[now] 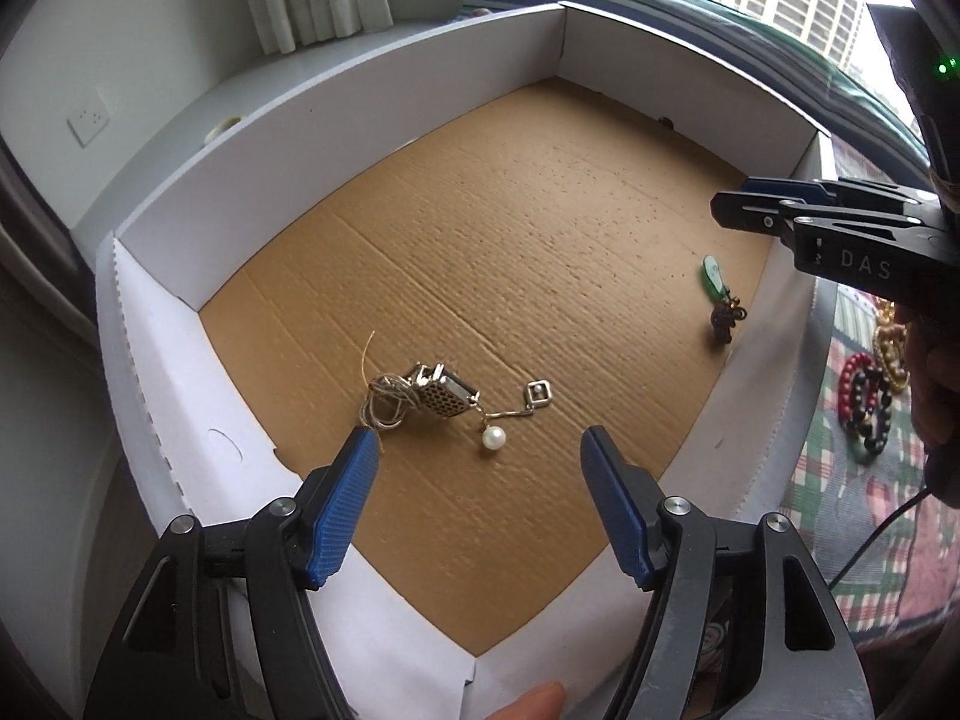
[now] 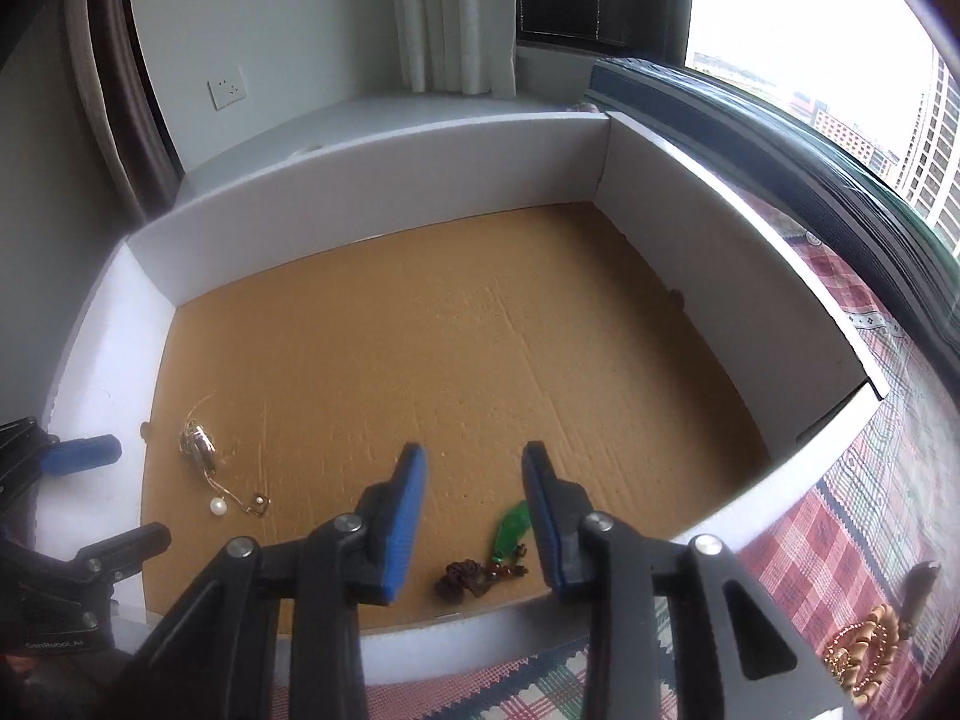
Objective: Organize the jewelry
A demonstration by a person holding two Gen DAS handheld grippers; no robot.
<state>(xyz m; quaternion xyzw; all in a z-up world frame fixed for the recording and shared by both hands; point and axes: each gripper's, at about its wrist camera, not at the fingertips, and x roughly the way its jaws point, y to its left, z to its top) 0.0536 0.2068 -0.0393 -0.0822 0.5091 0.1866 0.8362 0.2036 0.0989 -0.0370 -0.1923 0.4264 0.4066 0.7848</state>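
**Two open grippers over the box, jewelry lying inside**

In the left wrist view we see our left gripper (image 1: 480,450) at the bottom of the frame, its blue pads spread wide with nothing between them. Just beyond its tips, low and left of centre, lies a silver pendant (image 1: 441,396) with a tangle of thin cord, a small square link and a pearl (image 1: 494,438) on a short chain, all resting on the brown floor of the box (image 1: 336,102). A fingertip (image 1: 534,699) shows at the bottom edge.

In the right wrist view our right gripper (image 2: 474,456) stands at bottom centre, jaws parted and gripping nothing. The green pendant (image 2: 510,525) lies on the box floor in the gap between the pads, close by the right pad (whether it touches the pad we cannot tell), with its dark knotted cord and reddish beads (image 2: 474,576) trailing toward the box's near wall.

The same green piece appears at the right of the left wrist view, beneath the right gripper. Outside the box, on a checked cloth (image 2: 798,534), lie bead bracelets (image 1: 870,396) at the right edge of the left view.
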